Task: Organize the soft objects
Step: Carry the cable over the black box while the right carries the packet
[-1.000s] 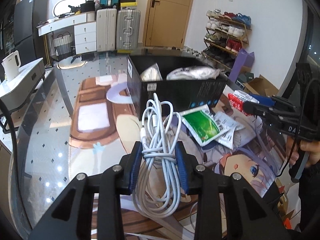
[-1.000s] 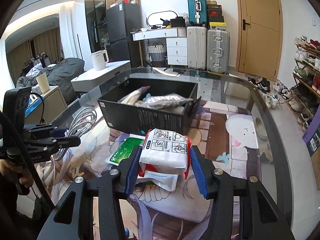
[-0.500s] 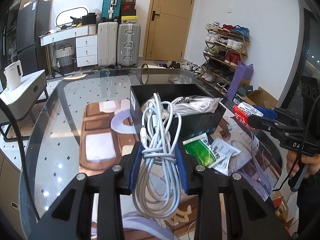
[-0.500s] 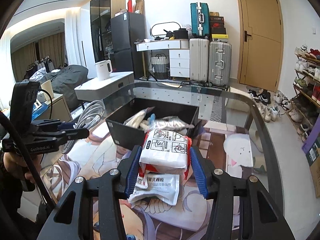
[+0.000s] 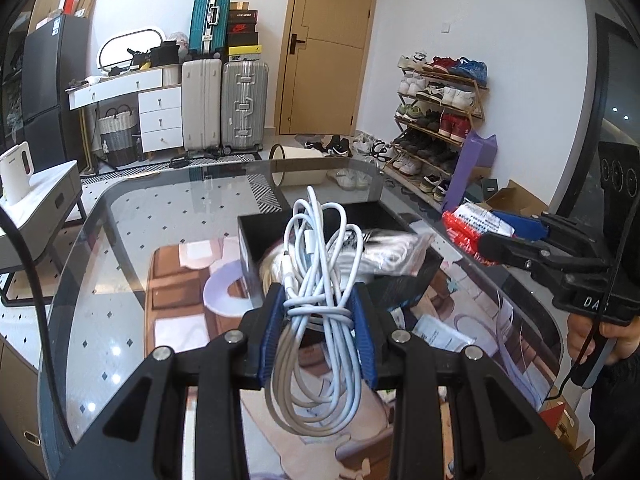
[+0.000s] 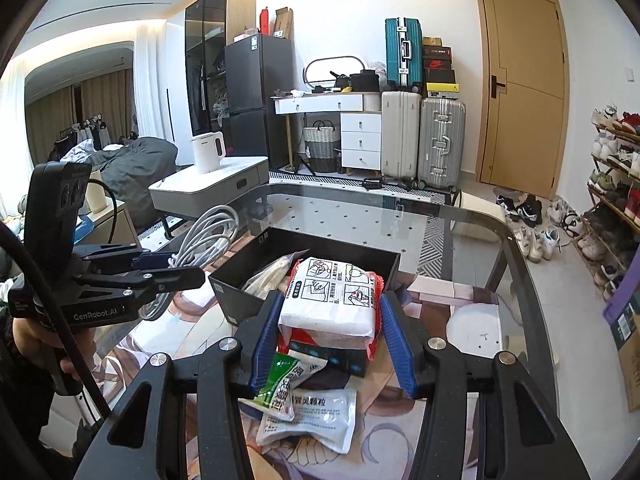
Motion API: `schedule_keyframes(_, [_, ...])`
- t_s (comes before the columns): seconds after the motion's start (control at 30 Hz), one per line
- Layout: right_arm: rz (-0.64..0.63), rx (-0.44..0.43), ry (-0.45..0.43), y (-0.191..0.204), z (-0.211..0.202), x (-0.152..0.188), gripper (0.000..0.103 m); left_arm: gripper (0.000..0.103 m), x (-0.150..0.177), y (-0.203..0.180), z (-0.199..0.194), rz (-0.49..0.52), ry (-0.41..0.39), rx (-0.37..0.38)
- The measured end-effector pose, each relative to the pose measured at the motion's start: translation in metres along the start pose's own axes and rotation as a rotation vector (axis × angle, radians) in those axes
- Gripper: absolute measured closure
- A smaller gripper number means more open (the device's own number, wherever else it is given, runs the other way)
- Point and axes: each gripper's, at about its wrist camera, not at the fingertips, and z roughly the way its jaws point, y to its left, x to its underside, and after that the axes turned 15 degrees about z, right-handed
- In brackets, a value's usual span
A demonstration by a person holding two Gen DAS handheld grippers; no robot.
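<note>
White cable bundle (image 5: 316,308), coiled and tied at its waist, pinched between the blue pads of the left tool (image 5: 318,330); loops hanging below the pads and rising above them, clear of the glass counter (image 5: 160,216). Beyond the bundle, black box (image 5: 248,248) standing on the counter, with pale plastic packets (image 5: 396,252) inside. At right edge, right tool (image 5: 500,236) in side profile, gripping a red-and-white pack (image 5: 472,220), held by a hand (image 5: 592,340). Loose white sachet (image 5: 436,332) lying on the counter near the box. Background: suitcases (image 5: 224,104), shoe rack (image 5: 436,120), door (image 5: 328,48).

Right wrist view: red-and-white pack (image 6: 332,304), printed with instruction panels, squeezed between the blue pads of the right tool (image 6: 330,340), raised above the counter (image 6: 360,212) in front of the black box (image 6: 236,296). Inside the box, pale packets (image 6: 268,276). Below the pack, green-and-white sachet (image 6: 280,384) overlapping a white sachet (image 6: 312,416), both flat on the counter. At left, left tool (image 6: 168,268) in profile, clamped on the white cable bundle (image 6: 204,232), carried by a hand (image 6: 44,344). Background: white kettle (image 6: 208,152) on a low cabinet, dark refrigerator (image 6: 256,92).
</note>
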Motion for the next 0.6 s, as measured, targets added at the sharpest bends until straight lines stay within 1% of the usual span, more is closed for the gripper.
schedule_keyframes(0.37, [-0.015,0.006,0.009,0.001,0.008,-0.012,0.053,0.071,-0.016,0.007,0.015,0.015,-0.01,0.004])
schedule_keyframes(0.6, [-0.014,0.01,0.025,-0.003,0.017,-0.019,0.053,0.071,-0.028,0.012,0.036,0.025,-0.001,0.003])
